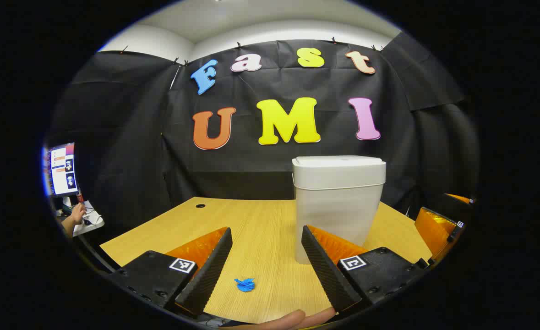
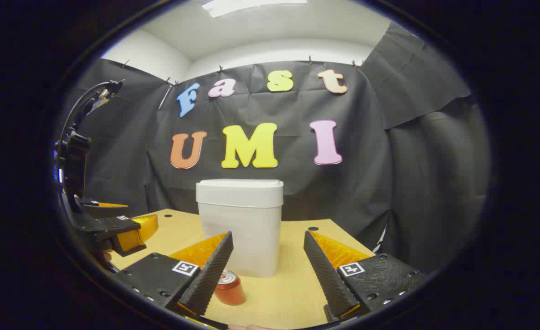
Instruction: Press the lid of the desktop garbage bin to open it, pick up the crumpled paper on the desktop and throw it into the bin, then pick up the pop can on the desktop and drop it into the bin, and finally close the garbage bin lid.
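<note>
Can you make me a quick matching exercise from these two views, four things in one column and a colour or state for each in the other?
Things:
1. garbage bin
2. crumpled paper
3. pop can
4. left hand-held gripper

Colour or state:
A. red, upright on the desktop
B. open, holding nothing
C. white, lid closed
D. blue, lying on the desktop

Pairs: 1-C, 2-D, 3-A, 4-B

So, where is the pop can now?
In the right gripper view, the small red pop can stands on the wooden desk, before the white plastic bin, beside the view's left finger.
</note>
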A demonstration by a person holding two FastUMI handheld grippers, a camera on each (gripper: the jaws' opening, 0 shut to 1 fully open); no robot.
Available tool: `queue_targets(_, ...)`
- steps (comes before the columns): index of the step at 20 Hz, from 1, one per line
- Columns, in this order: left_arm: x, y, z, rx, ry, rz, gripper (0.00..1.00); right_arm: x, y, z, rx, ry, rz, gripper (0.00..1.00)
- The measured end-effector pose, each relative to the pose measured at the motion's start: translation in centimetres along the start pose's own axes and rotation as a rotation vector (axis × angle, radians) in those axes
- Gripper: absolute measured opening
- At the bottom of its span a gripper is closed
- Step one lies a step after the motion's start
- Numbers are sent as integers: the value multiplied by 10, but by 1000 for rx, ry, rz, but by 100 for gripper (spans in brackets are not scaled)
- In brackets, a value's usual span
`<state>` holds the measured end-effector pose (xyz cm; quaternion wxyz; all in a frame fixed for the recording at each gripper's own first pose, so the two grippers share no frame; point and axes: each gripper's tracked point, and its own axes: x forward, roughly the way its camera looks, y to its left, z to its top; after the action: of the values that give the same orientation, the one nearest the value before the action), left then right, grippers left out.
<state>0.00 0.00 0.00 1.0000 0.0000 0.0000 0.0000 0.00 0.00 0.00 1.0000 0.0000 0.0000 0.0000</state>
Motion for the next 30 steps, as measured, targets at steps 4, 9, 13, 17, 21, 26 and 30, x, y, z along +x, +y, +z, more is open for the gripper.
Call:
queue_targets(4,1,10,0,-30,5,2,98,1,8,1,8,-11,19,93)
queue_targets(9,-3,28,10,-44,-27,43,99,5,22,-2,3,-6,55,95)
queue_targets(13,-7,26,13,-34,-43,32,98,3,25,0,2,-19,57,95)
queue_targets(17,-12,35,11,-27,-43,30,98,4,31,12,-2,-62,41,95)
queue_targets(21,-14,48,9,-28,-42,17,99,8,48,11,27,-44,67,95)
queue_targets(26,-12,60,5,3,-38,31,99,20,51,18,27,-36,41,95)
queue_targets(30,-13,61,3,7,-30,29,98,31,59,39,49,-53,48,95)
